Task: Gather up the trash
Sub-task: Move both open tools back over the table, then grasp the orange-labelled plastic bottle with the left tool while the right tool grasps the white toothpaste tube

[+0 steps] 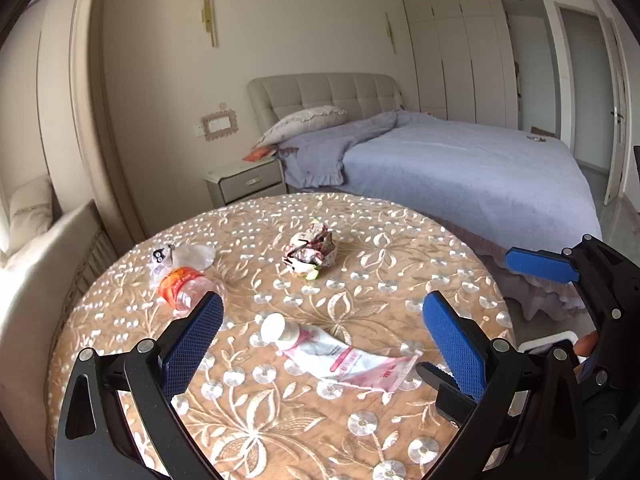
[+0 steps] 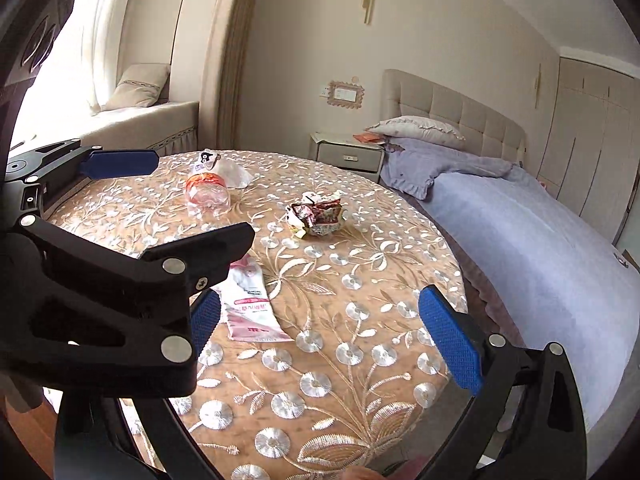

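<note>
Left wrist view: left tongs [image 1: 322,322] gape wide over a limp, light pink tube [image 1: 336,350]; grip its stiff cap end. Right tongs [image 2: 320,320] also wide.

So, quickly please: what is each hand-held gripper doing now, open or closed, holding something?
Left hand-held gripper: open, holding nothing.
Right hand-held gripper: open, holding nothing.

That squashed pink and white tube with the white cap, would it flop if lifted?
Probably. The tube lies flattened, so likely near empty, light and limp. Its round cap end seems stiffer and may hang down.
</note>
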Demonstrator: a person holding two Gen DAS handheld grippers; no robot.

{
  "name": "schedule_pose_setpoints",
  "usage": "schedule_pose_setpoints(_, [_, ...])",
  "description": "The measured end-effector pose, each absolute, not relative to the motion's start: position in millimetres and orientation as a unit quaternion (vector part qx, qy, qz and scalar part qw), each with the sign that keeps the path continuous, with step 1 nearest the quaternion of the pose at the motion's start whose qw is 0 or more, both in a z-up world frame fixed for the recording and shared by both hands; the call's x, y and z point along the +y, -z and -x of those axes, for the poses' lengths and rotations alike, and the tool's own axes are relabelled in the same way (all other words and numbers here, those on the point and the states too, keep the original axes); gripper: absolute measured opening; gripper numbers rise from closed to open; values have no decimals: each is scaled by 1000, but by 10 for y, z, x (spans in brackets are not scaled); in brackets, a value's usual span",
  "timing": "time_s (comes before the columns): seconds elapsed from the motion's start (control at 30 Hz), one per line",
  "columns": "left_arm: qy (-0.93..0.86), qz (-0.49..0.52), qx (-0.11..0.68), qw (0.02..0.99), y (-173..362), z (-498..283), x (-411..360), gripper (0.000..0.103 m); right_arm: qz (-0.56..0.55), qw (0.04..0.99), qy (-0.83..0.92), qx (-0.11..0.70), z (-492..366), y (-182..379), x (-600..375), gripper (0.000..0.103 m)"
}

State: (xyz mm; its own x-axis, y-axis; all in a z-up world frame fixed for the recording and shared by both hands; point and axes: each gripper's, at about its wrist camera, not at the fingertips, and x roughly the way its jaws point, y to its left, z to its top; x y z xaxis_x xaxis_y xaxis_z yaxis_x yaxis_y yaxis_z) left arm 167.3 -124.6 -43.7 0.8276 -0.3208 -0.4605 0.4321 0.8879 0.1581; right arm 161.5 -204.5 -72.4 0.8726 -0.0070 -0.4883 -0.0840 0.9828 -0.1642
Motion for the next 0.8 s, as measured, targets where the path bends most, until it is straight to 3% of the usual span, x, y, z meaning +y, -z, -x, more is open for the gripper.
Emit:
schedule_pose_setpoints(0.57, [111, -94, 278, 949, 628, -2686, -335, 98, 136, 934, -77, 322, -2554, 994, -1367, 99])
schedule_pose_setpoints(0.8, [104, -90, 327, 935, 745, -3316, -404, 98, 165, 916, -74, 357, -2860, 1120, -1331, 99])
